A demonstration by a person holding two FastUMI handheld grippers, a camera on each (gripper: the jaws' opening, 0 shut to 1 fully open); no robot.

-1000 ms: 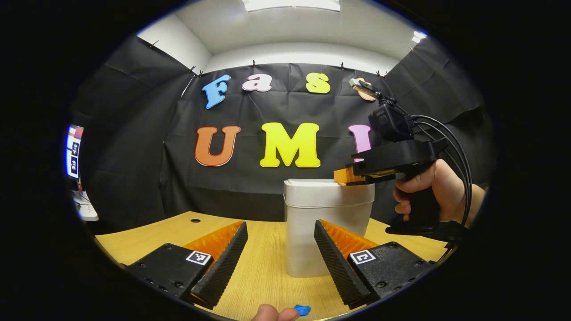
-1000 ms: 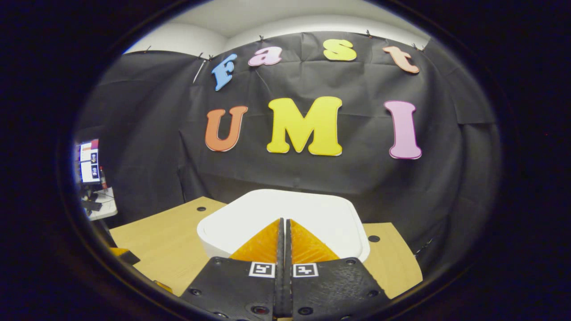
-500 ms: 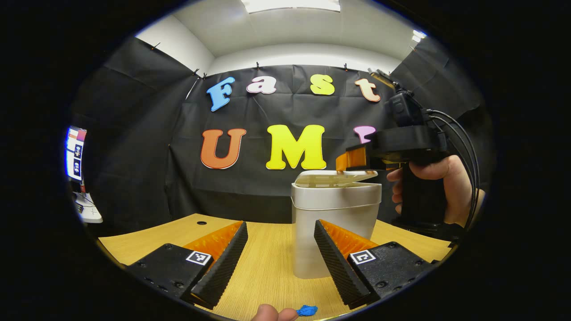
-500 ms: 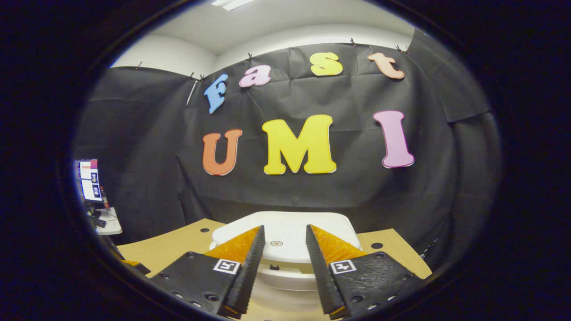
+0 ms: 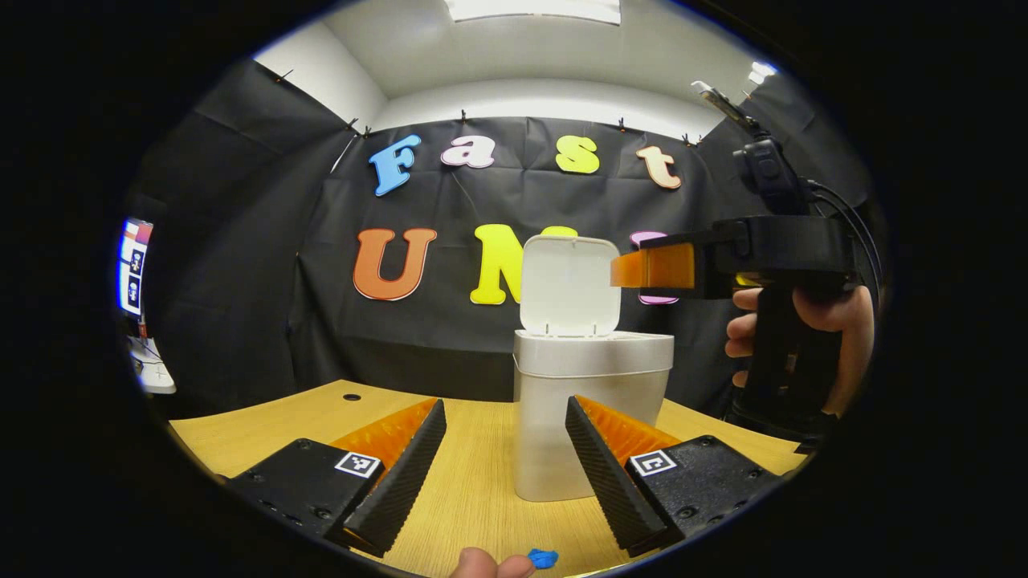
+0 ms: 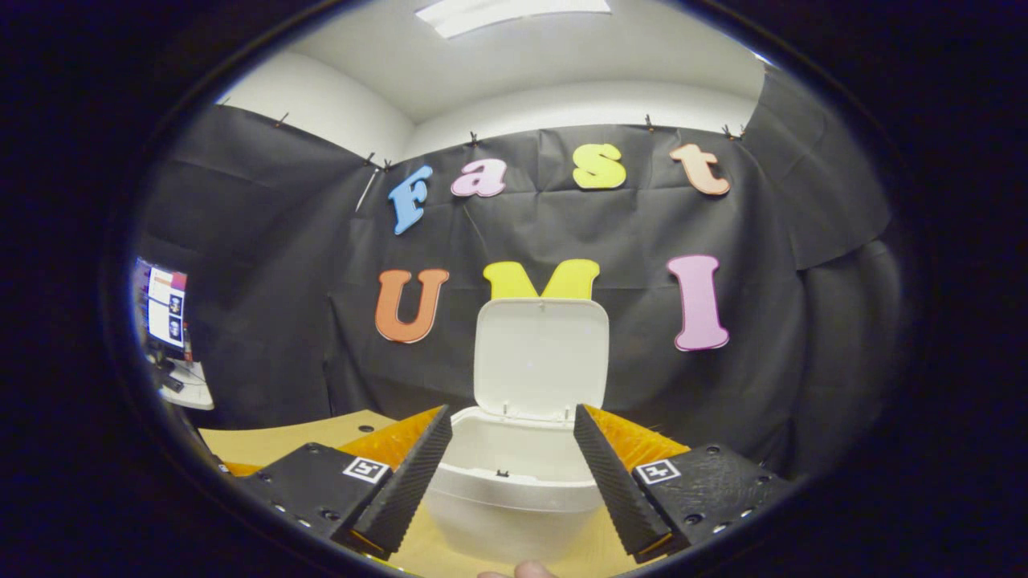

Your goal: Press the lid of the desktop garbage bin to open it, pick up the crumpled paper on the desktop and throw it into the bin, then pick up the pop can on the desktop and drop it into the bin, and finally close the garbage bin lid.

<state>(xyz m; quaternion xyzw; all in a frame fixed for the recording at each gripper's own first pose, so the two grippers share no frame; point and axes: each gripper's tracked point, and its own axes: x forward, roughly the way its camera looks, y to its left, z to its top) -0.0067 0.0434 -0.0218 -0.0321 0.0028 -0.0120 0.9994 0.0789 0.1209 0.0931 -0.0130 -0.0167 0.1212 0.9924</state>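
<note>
The white desktop bin stands on the wooden desk, and its lid is flipped up to upright. My left gripper is open, low over the desk, a little in front of the bin. In the left gripper view, a hand holds my right gripper above and to the right of the bin's rim. In the right gripper view, the right gripper is open just above the open bin, looking at the raised lid. Nothing sits between either pair of fingers.
The wooden desk runs back to the black cloth wall, with small round holes in it. A small blue scrap lies at the near edge beside a fingertip. A monitor stands far left.
The bin's lid has sprung from closed to fully upright. My right gripper went from shut, resting on the lid, to open, and rose. The left gripper has stayed put.
</note>
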